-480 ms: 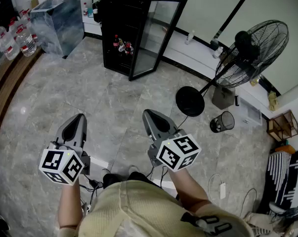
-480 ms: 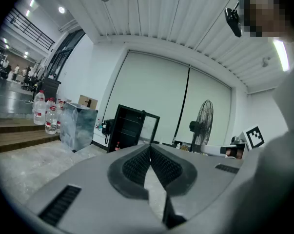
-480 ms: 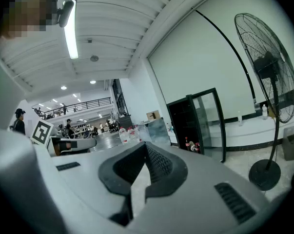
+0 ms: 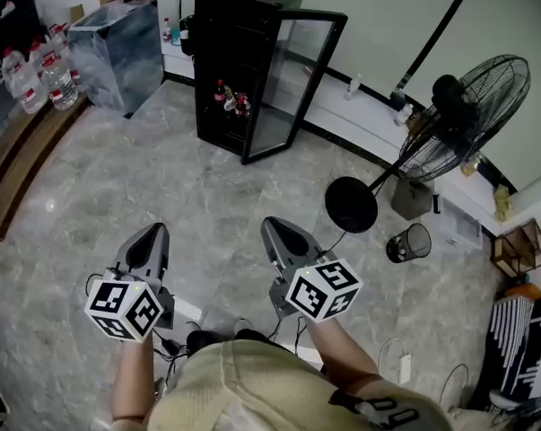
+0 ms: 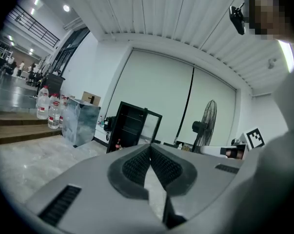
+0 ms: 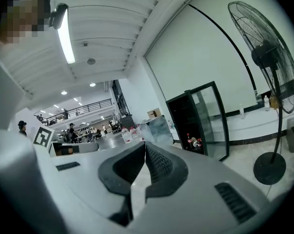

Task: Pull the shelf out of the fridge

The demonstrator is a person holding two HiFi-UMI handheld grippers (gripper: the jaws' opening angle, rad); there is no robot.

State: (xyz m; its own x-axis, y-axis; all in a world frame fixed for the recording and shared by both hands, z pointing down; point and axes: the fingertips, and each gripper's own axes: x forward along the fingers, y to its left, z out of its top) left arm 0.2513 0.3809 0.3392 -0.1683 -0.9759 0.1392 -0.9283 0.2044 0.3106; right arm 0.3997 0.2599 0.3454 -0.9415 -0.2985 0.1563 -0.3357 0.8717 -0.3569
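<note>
Black glass-door fridge (image 4: 227,61) open on grey stone floor (image 4: 162,187), left claw (image 4: 152,233) and right claw (image 4: 272,225) pinched together, empty, well apart from it

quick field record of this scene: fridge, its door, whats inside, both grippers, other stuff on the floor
fridge: black, against the wall, well beyond both grippers
glass door: swung open
inside: small bottles low down
left gripper: shut, empty, over bare floor
right gripper: shut, empty, over bare floor
floor items: standing fan, wire bin, water bottles
</note>
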